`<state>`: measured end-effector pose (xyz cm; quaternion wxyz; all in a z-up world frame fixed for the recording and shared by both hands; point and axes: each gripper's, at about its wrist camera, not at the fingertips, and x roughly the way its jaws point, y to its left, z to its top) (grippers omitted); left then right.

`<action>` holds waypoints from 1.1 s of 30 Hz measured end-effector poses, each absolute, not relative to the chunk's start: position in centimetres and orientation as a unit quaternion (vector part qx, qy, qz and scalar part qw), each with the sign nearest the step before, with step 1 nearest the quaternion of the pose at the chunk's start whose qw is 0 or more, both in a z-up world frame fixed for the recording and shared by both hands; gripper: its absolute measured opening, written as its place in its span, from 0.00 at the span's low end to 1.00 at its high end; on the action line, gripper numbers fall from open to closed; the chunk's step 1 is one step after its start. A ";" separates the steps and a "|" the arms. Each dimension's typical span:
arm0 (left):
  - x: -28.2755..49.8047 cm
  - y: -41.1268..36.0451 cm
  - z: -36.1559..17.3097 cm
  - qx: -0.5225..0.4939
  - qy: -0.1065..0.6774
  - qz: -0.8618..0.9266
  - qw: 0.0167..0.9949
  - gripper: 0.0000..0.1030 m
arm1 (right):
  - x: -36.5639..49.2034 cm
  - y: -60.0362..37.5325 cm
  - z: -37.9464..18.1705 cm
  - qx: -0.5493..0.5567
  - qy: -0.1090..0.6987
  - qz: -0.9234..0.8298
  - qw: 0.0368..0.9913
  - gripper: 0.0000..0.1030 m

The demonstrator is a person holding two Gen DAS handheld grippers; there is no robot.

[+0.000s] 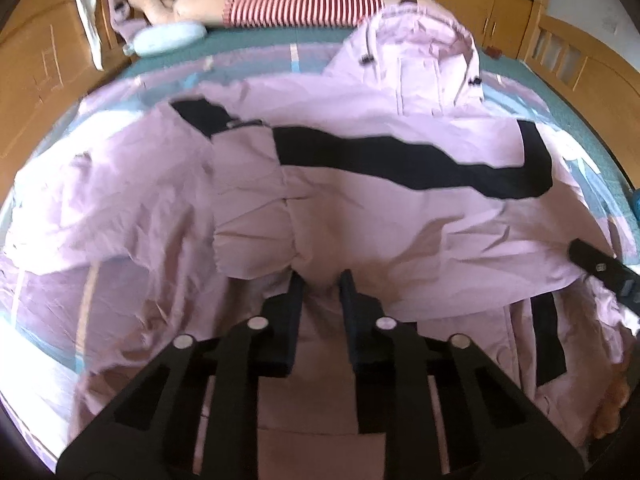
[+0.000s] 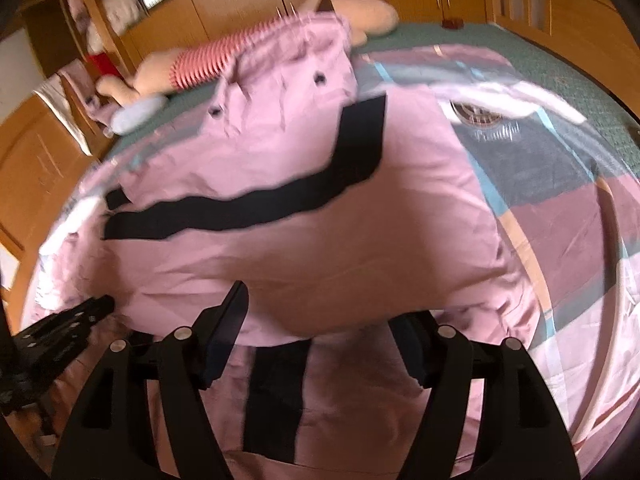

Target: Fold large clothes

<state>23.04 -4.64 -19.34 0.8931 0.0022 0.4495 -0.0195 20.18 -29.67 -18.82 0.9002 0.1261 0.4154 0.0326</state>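
Left wrist: plush toy (image 1: 240, 8), blue pillow (image 1: 168, 40) behind jacket (image 1: 360, 208).

We see a big pink jacket (image 1: 360, 208) with black stripes, lying crumpled on the bed, hood at the far end.

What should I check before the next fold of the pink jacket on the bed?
1. Left gripper closed on the jacket: ok, its fingers pinch a bunch of the near edge.
2. Right gripper holding cloth: not ok, fingers wide apart, the fabric only between them.
3. Hood lying flat at the far end: ok.
4. Sleeves tucked in: cannot tell, the picture is blurred.
5. Bed space on the right side free: ok.
6. Plush toy away from the jacket: not ok, the hood touches or overlaps it.
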 end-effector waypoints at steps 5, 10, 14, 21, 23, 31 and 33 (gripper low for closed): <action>23.4 -4.9 -19.2 0.029 0.435 0.000 0.900 0.15 | 19.8 -29.6 -17.2 0.128 0.396 0.064 0.907 0.68; 23.4 -5.1 -19.4 0.039 0.438 0.005 0.898 0.15 | 20.9 -27.4 -19.5 0.041 0.476 0.062 0.876 0.74; 23.7 -4.9 -19.7 0.034 0.444 0.005 0.895 0.15 | 19.8 -24.5 -18.4 -0.006 0.481 0.160 0.862 0.74; 23.9 -4.9 -19.9 0.029 0.451 0.005 0.892 0.15 | 20.0 -28.2 -14.8 0.003 0.404 0.069 0.912 0.85; 23.8 -5.0 -19.9 0.032 0.450 0.006 0.892 0.15 | 22.1 -29.4 -17.4 -0.039 0.455 -0.015 0.890 0.85; 23.7 -5.4 -20.2 0.041 0.452 0.004 0.891 0.16 | 23.4 -34.5 -21.4 -0.015 0.533 -0.143 0.834 0.85; 23.7 -5.4 -20.2 0.044 0.452 0.006 0.891 0.16 | 23.1 -34.6 -21.0 -0.018 0.522 -0.170 0.836 0.85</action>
